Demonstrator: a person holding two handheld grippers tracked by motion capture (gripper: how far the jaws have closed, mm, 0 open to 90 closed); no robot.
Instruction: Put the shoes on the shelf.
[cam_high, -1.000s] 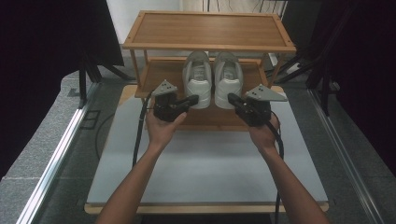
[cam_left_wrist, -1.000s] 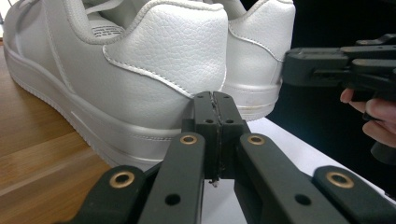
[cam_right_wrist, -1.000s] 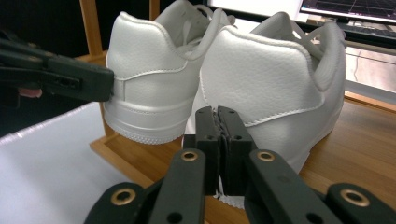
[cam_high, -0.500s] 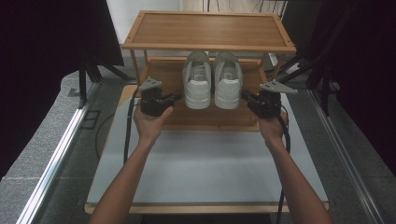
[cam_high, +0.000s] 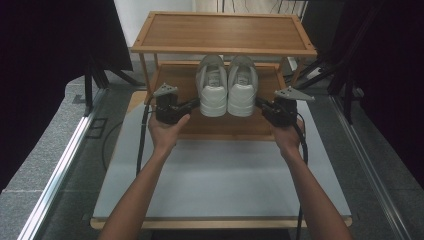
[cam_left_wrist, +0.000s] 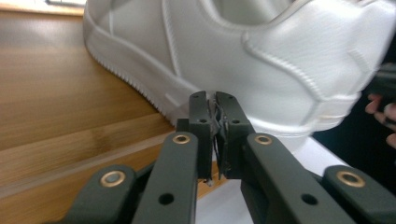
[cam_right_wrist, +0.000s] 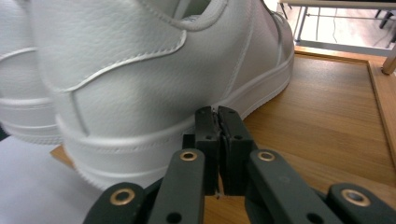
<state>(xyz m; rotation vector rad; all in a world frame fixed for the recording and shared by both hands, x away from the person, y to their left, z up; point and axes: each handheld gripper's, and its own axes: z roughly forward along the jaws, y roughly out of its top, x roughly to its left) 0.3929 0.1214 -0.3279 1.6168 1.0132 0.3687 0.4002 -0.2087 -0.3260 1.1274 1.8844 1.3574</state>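
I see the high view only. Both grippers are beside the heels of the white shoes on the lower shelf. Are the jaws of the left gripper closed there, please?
Observer: In the left gripper view, the left gripper has its jaws almost together with nothing between them. They have just been opening a little.
Operator: Where do its tips point?
Observer: At the ribbed sole edge of the left shoe, low and near the heel. I cannot confirm contact.
Operator: And the other side?
Observer: The right gripper has its jaws shut and empty, with the tips at the sole rim of the right shoe.
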